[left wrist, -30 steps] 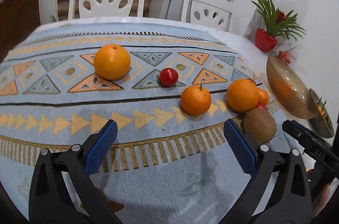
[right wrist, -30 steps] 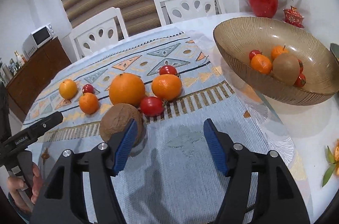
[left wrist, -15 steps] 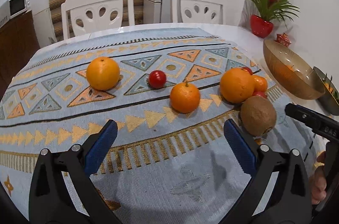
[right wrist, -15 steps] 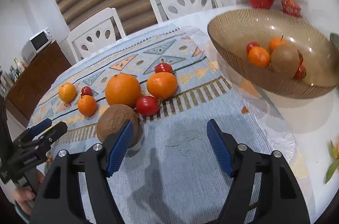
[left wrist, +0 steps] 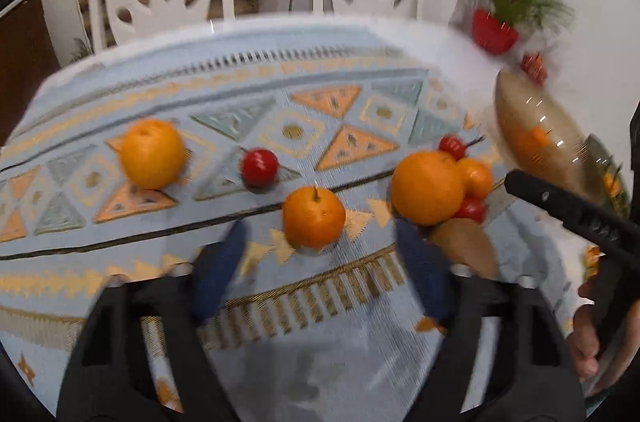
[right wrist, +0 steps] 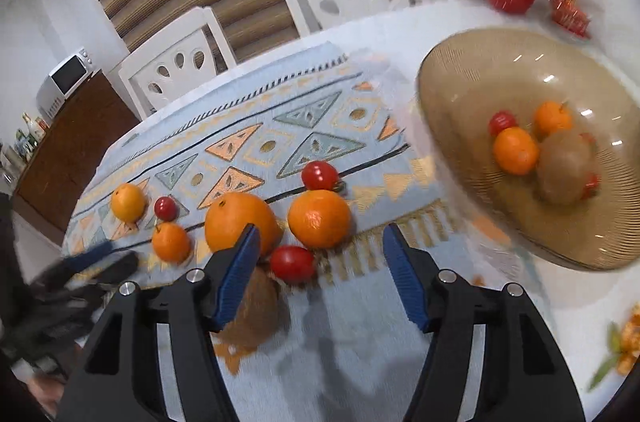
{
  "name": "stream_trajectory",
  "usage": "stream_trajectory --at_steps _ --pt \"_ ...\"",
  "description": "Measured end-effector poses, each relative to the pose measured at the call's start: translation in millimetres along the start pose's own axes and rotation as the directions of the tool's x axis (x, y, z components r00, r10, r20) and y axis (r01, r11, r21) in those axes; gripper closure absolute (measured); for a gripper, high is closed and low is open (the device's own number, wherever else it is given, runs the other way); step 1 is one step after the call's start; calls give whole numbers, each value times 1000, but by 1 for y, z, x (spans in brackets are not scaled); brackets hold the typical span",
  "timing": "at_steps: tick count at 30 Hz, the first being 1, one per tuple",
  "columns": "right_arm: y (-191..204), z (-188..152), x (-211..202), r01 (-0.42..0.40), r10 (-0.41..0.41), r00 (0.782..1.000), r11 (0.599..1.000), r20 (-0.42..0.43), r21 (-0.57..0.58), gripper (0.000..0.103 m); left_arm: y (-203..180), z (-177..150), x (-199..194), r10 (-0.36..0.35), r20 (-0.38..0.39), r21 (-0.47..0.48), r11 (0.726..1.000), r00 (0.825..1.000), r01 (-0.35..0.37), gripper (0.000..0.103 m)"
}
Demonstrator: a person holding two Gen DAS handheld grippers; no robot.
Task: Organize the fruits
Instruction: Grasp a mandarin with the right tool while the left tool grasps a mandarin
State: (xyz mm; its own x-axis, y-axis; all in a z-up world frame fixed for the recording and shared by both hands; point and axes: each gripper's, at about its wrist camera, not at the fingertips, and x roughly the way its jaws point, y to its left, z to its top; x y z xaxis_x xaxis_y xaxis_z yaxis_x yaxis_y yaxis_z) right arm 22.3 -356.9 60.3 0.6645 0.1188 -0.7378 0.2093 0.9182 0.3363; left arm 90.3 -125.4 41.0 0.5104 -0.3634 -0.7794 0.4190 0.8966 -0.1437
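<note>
— Fruits: where, relative to each set of jaws?
— Small orange point(left wrist: 314, 216) dead ahead of the left gripper point(left wrist: 320, 272), just past the blue pads, lined up with the gap. Large orange point(left wrist: 427, 191) ahead and right of those jaws, kiwi point(left wrist: 466, 247) tucked just behind the right pad. Lone orange point(left wrist: 152, 153) and red cherry tomato point(left wrist: 259, 167) farther out, ahead and left.
— And on the right side?
— Right gripper point(right wrist: 320, 276) facing a tight cluster: red tomato point(right wrist: 292, 263) just ahead, inside the gap; mandarin point(right wrist: 319, 218) beyond it. Glass bowl point(right wrist: 460, 70) well off to the right of those jaws, already holding several pieces.
— State of the jaws?
— Both pairs spread wide, holding nothing. Left view blurred, yet pads clearly apart.
— Step in hand?
— Judged as the approach for a pick: about seven pieces loose on the patterned cloth over the tabletop point(right wrist: 400, 22), so far from finished.
— Next move calls for?
— Probably a straight push forward until the pads flank the small orange, then a gentle squeeze. Round fruit rolls easily; worth avoiding a nudge to the kiwi.
</note>
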Motion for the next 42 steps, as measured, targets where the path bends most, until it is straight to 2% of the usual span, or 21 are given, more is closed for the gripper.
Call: stream_trajectory --at_steps 3,6,13,14,15,18,20,24,28,31,42 --pt "-5 4 20 -24 26 999 999 -33 42 43 -1 0 25 -3 4 -7 1000 1000 3 32" --pt "-6 4 30 -16 17 1000 999 -20 35 43 3 -4 34 -21 14 -26 999 1000 21 27" --pt "-9 -4 43 -10 9 1000 1000 21 28 47 9 -3 37 -23 29 -50 998 999 24 28" --pt "-7 -5 41 -1 0 999 1000 34 20 47 8 -3 37 -17 29 -46 999 999 18 31" --pt "-6 -5 41 5 -6 999 1000 36 14 49 5 -3 38 -9 26 -36 999 1000 10 41" --pt "1 -6 40 16 -15 999 1000 48 -18 59 1 -4 40 30 25 -16 999 999 -30 55" --pt "7 -7 39 45 -42 998 998 57 -45 59 -1 -5 39 38 33 -8 999 999 -37 61" --pt "7 -9 37 38 -35 997 998 67 -54 60 -3 -7 34 49 63 -6 999 997 -49 62" --pt "1 -10 26 -5 9 994 999 109 -37 60 -5 -10 18 30 148 9 999 989 -31 62" --pt "1 -10 20 -23 28 990 999 135 -43 60 -8 -11 11 22 182 25 999 983 -27 62" --pt "2 -17 0 15 -8 982 999 190 -38 60 -4 -12 5 -15 210 10 1000 978 13 62"
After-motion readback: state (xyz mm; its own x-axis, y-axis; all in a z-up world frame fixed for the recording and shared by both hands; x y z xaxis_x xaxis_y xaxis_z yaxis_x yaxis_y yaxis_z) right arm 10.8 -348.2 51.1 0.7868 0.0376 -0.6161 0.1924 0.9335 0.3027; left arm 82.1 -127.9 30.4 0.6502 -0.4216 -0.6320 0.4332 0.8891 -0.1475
